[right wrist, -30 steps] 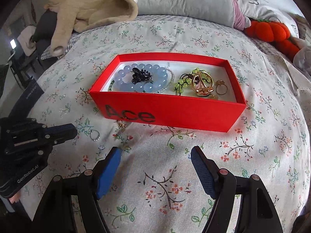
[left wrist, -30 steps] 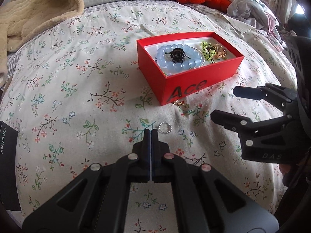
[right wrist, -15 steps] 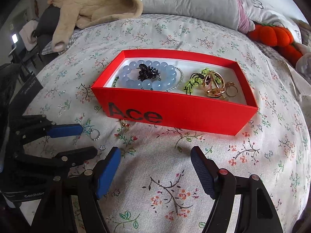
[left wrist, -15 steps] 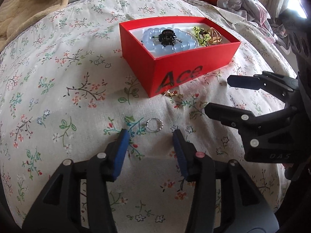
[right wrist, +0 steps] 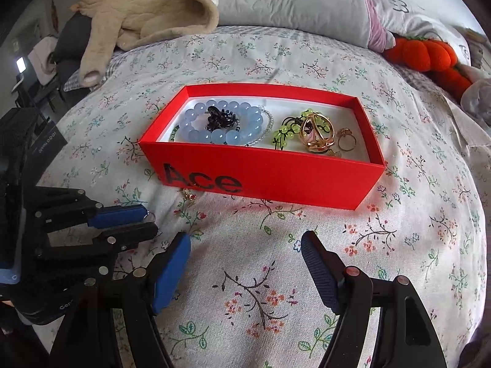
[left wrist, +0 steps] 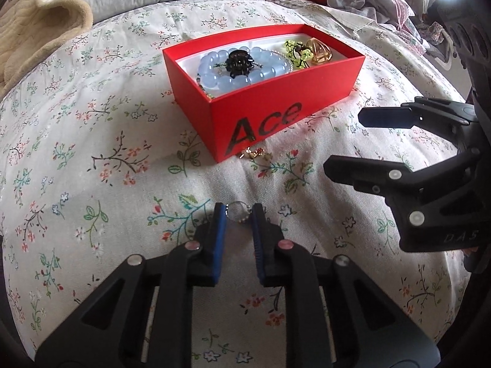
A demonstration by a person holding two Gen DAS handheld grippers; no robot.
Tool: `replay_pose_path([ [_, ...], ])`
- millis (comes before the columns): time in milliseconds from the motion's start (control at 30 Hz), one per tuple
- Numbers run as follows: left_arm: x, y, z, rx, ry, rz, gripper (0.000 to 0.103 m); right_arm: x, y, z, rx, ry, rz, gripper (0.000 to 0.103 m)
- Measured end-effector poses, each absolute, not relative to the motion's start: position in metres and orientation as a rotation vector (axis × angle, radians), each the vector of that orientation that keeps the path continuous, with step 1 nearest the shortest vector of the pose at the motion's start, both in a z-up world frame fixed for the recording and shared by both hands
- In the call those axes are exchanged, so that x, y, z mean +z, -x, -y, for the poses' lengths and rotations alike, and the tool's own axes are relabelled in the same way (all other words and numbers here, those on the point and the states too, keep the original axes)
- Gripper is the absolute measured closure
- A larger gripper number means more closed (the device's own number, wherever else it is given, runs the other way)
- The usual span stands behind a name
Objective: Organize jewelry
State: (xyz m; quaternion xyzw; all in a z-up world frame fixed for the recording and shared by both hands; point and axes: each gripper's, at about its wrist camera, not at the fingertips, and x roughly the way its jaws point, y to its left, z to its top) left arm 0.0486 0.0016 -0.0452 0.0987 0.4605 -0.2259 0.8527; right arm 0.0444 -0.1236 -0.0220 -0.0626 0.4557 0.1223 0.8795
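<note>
A red box [left wrist: 276, 113] [right wrist: 276, 181] marked "Ace" sits on the floral bedspread. It holds a blue bead bracelet [right wrist: 214, 125], a black hair claw [right wrist: 219, 118], a green bead string [right wrist: 284, 132], a gold ornament [right wrist: 316, 133] and a gold ring [right wrist: 346, 141]. My left gripper [left wrist: 238, 214] [right wrist: 148, 222] has closed on a small silver ring [left wrist: 237, 211] lying on the bedspread. A small gold earring [left wrist: 253, 152] [right wrist: 189, 194] lies at the box's front corner. My right gripper [right wrist: 245, 245] [left wrist: 346, 141] is open and empty, in front of the box.
A beige fleece blanket [right wrist: 147, 9], a grey pillow [right wrist: 291, 0] and an orange plush [right wrist: 426, 52] lie at the back of the bed. A black box [right wrist: 46, 144] lies at the left edge.
My left gripper opened, moved forward around the silver ring and closed its fingers onto it. My right gripper stayed open and moved little.
</note>
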Motion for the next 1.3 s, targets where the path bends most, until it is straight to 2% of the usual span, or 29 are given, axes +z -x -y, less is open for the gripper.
replay_pose_path([
  [233,-0.032,-0.047,-0.018,-0.410,-0.179,-0.975,0.085,-0.019,-0.047,0.114,0.278,0.124,-0.936,0.028],
  [433,-0.023,-0.049,-0.034,-0.350,-0.137,-0.978,0.085,-0.027,-0.057,0.092,0.350,0.116,-0.957,0.049],
  [500,-0.022,-0.048,-0.036,-0.346,-0.129,-0.977,0.085,-0.032,-0.062,0.085,0.368,0.110,-0.973,0.060],
  [667,-0.019,-0.049,-0.040,-0.340,-0.112,-0.978,0.085,-0.045,-0.077,0.074,0.368,0.056,-1.016,0.074],
  [867,-0.021,-0.053,-0.045,-0.337,-0.094,-0.992,0.085,-0.051,-0.083,0.068,0.343,0.012,-1.014,0.077],
  [1000,-0.022,-0.053,-0.046,-0.335,-0.092,-0.995,0.085,-0.052,-0.085,0.072,0.335,-0.005,-1.012,0.092],
  [1100,-0.023,-0.054,-0.048,-0.328,-0.087,-1.000,0.085,-0.052,-0.085,0.075,0.341,0.000,-1.012,0.097],
  [1300,-0.022,-0.054,-0.051,-0.313,-0.081,-0.997,0.085,-0.049,-0.074,0.078,0.363,0.022,-1.014,0.098],
])
